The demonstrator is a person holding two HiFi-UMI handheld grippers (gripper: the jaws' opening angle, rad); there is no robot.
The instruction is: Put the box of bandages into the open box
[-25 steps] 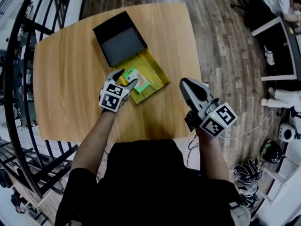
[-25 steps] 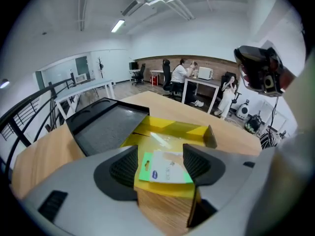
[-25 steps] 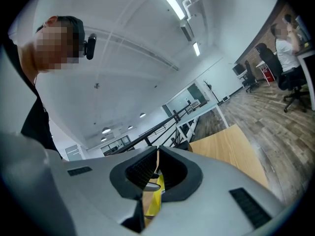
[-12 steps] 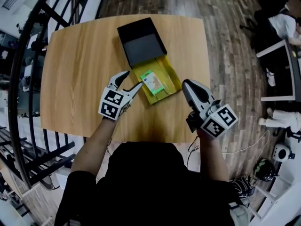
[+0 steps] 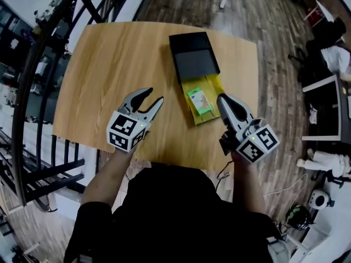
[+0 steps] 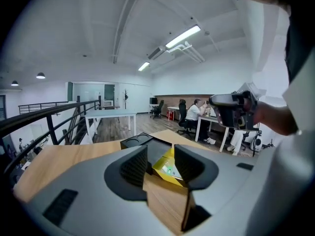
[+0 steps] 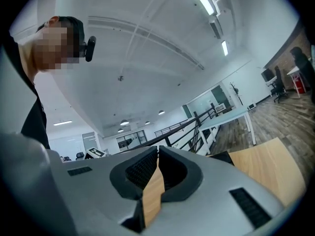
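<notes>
Since the bandage box [image 5: 198, 100] already lies flat in the yellow open box [image 5: 210, 117], we hold both grippers off it, the left gripper [image 5: 155, 94] half open, its jaws just closing on nothing, the right gripper [image 5: 222, 98] nearly shut and empty.

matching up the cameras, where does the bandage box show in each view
Head view: the bandage box is right of centre, lying in the yellow box.
Left gripper view: the bandage box is low at centre, in the yellow box.
Right gripper view: not in it.
Shared landmark: the wooden table, which also shows in the left gripper view and the right gripper view.
</notes>
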